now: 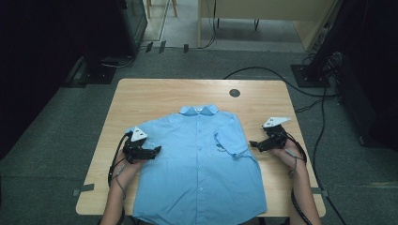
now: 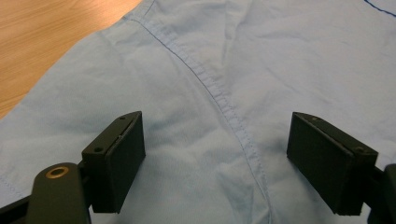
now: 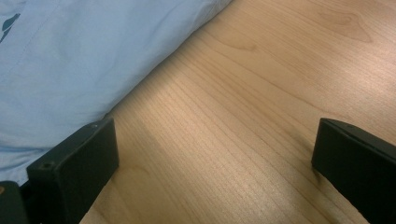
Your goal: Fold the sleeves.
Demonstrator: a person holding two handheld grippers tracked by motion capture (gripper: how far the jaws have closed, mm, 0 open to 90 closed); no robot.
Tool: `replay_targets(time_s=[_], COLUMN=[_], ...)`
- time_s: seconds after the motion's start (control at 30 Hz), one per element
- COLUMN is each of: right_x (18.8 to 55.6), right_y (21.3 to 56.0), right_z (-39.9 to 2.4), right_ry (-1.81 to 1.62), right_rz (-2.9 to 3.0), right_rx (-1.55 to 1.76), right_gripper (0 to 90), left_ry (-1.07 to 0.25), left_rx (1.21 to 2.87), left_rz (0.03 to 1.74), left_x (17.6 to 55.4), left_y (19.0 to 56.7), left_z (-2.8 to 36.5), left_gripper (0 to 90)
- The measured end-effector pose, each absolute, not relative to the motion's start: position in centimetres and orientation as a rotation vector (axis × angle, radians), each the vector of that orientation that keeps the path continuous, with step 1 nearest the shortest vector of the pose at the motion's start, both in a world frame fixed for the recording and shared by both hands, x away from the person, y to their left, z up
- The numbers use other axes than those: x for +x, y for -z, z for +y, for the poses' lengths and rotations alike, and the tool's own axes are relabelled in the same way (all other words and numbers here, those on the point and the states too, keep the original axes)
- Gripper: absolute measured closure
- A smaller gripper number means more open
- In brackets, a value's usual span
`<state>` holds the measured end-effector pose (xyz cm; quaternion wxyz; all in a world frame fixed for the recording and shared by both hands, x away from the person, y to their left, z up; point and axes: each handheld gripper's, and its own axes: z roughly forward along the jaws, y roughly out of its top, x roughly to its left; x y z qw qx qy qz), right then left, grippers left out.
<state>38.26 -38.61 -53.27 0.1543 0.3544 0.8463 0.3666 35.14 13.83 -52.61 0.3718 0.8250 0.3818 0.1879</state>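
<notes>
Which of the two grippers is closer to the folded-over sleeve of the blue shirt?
Right. The right gripper sits just beside the folded sleeve over bare table; the left gripper is over the shirt's opposite side.

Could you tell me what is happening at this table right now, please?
A person holds a tool in each hand over a blue shirt lying flat, buttoned, collar away from them, on the table. One sleeve is already folded in over the front. The left tool is open over the other shoulder seam, gripping nothing. The right tool is open above bare wood beside the shirt's edge.
</notes>
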Motion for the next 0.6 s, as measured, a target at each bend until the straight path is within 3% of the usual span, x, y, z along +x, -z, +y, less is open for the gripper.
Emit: replay_targets(time_s=[0.6], right_x=[38.3], right_y=[53.3], right_z=[-38.5], right_ry=[-1.047], right_rz=[2.416], right_rx=[1.028], right_gripper=[0.0], left_ry=[-0.464], left_rx=[2.077], left_rz=[1.013], left_x=[35.2], left_y=[52.1], left_z=[14.8], left_gripper=[19.2])
